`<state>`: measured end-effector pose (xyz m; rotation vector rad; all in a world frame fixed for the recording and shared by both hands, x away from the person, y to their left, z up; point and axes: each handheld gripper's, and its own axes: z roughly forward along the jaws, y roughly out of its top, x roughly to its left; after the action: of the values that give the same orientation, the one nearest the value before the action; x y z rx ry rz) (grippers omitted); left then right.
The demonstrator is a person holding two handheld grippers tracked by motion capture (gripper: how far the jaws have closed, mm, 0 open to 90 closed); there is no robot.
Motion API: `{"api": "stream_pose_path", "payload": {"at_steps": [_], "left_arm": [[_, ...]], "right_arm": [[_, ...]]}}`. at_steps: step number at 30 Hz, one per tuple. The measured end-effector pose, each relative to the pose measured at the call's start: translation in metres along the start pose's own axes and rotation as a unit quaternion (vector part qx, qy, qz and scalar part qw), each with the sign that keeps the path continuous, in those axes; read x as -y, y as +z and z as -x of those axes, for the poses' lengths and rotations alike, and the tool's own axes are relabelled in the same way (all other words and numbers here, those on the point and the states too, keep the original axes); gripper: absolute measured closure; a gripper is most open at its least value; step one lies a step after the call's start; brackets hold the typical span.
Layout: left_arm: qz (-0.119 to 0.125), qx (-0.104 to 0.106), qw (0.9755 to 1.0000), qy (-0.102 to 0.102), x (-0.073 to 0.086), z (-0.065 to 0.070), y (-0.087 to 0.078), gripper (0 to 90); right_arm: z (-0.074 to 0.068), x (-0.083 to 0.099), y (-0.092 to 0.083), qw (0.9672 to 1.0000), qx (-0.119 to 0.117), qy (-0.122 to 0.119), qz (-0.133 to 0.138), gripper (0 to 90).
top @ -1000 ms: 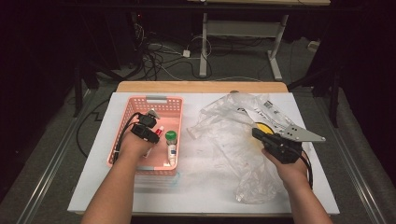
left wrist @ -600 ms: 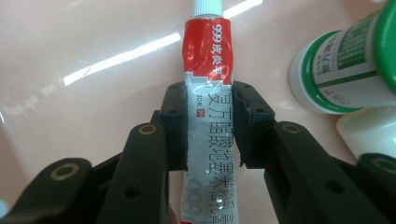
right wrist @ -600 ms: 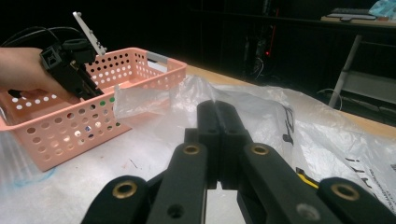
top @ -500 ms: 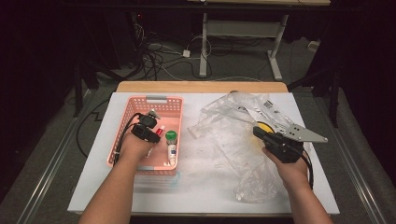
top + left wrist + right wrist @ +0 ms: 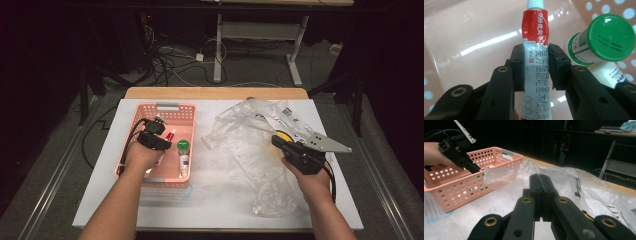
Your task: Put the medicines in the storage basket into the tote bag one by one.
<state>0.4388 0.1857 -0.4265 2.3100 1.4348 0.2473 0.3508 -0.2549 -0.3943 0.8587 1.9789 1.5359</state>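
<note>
A red-and-white tube (image 5: 534, 22) lies lengthwise between the pads of my left gripper (image 5: 536, 53), which is shut on it low inside the pink basket (image 5: 170, 106). In the high view the left gripper (image 5: 156, 142) points down into the basket's middle. Beside the tube lies a white bottle with a green cap (image 5: 611, 37), at the basket's right side (image 5: 183, 146). My right gripper (image 5: 277, 141) hovers over the crumpled clear plastic bag (image 5: 250, 145). Its jaws (image 5: 539, 178) are pressed together and I see nothing between them.
The basket (image 5: 461, 187) stands on a white table top (image 5: 220, 200), left of the bag (image 5: 574, 182). Something yellow (image 5: 283, 136) lies in the bag by the right gripper. Cables and a desk frame (image 5: 220, 45) lie on the floor behind the table.
</note>
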Motion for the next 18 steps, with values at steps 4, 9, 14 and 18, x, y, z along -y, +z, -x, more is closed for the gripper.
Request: {"api": "stream_pose_path", "payload": {"at_steps": [4, 9, 14, 18], "left_arm": [[0.023, 0.010, 0.9997, -0.002, 0.002, 0.000, -0.007, 67.4], [0.050, 0.011, 0.9987, 0.002, 0.005, 0.004, -0.017, 67.4], [0.076, 0.019, 0.9969, 0.003, 0.011, 0.009, -0.026, 67.3], [0.090, 0.020, 0.9957, 0.009, 0.016, 0.014, -0.032, 67.3]], "right_arm": [[0.000, 0.000, 0.000, 1.0000, 0.000, -0.001, 0.001, 90.0], [0.000, -0.001, 0.000, 1.0000, -0.002, -0.003, 0.000, 90.0], [-0.001, -0.001, -0.001, 1.0000, -0.002, -0.003, 0.000, 90.0], [-0.001, -0.001, -0.001, 1.0000, -0.003, -0.002, -0.001, 90.0]]}}
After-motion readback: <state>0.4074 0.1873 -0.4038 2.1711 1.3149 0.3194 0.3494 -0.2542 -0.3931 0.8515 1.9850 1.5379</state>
